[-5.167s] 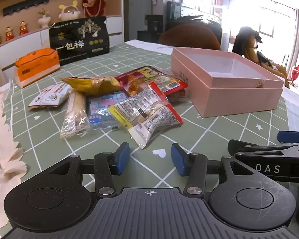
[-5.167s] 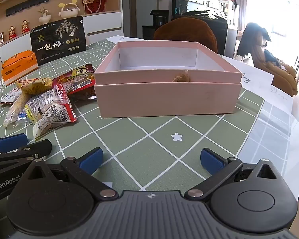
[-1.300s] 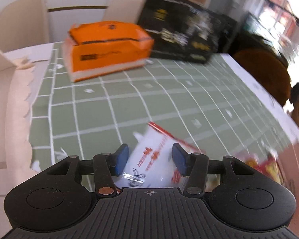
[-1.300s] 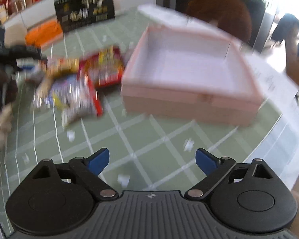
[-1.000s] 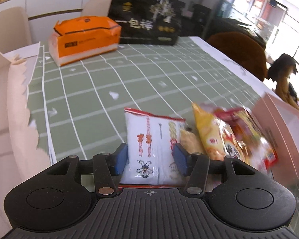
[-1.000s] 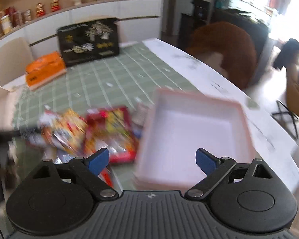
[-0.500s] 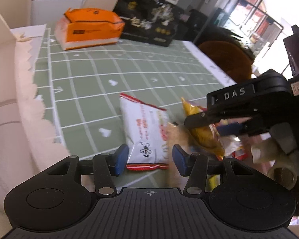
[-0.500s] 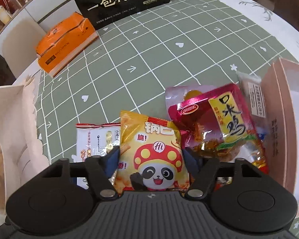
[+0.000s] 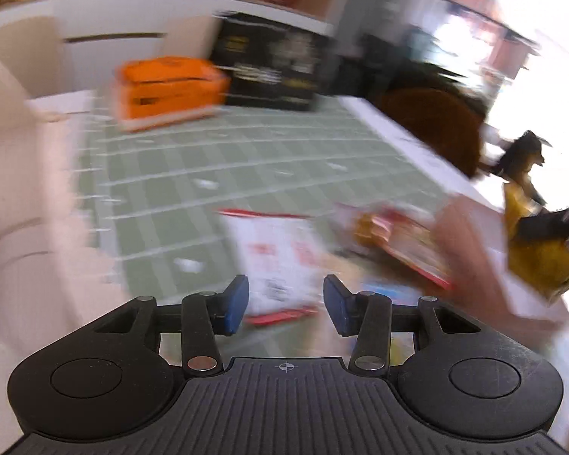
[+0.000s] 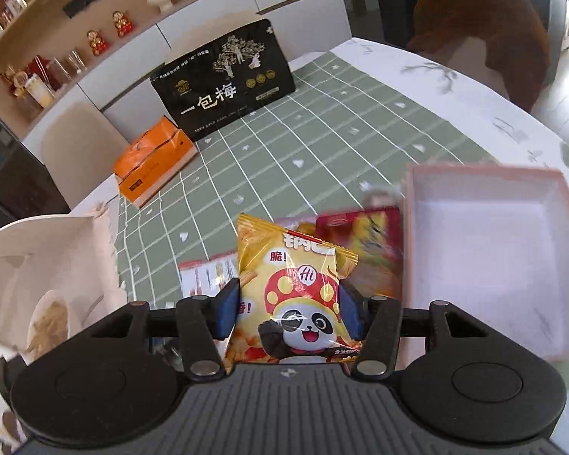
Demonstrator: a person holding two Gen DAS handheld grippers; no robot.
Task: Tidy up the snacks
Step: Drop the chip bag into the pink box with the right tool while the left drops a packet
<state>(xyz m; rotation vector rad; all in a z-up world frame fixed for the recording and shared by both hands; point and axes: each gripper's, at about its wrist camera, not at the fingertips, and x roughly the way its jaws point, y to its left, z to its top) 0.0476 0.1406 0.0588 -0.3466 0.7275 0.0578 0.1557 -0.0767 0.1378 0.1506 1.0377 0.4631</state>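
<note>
**Above the green checked cloth: yellow panda packet clamped, white packet between open jaws**

Above the green checked tablecloth [image 10: 322, 144], the right gripper [image 10: 289, 313] is clamped on a yellow snack packet [image 10: 290, 292] printed with a panda in a mushroom cap; both blue pads press its sides and the packet stands upright, lifted clear of the pile. Behind it lie a red packet [image 10: 368, 235] and a white packet [image 10: 208, 275], with the open pink box [image 10: 489, 250] just to the right of them, its inside bare.

The left wrist view is badly smeared. The left gripper [image 9: 285, 305] has its fingers apart and holds nothing; the white packet with red trim [image 9: 275, 261] lies flat on the cloth just ahead, seemingly between the fingertips. At far right the yellow packet shows above the pink box [image 9: 470, 242].

An orange carton [image 10: 155, 163] and a black bag [image 10: 223, 83] sit at the far end of the table.
</note>
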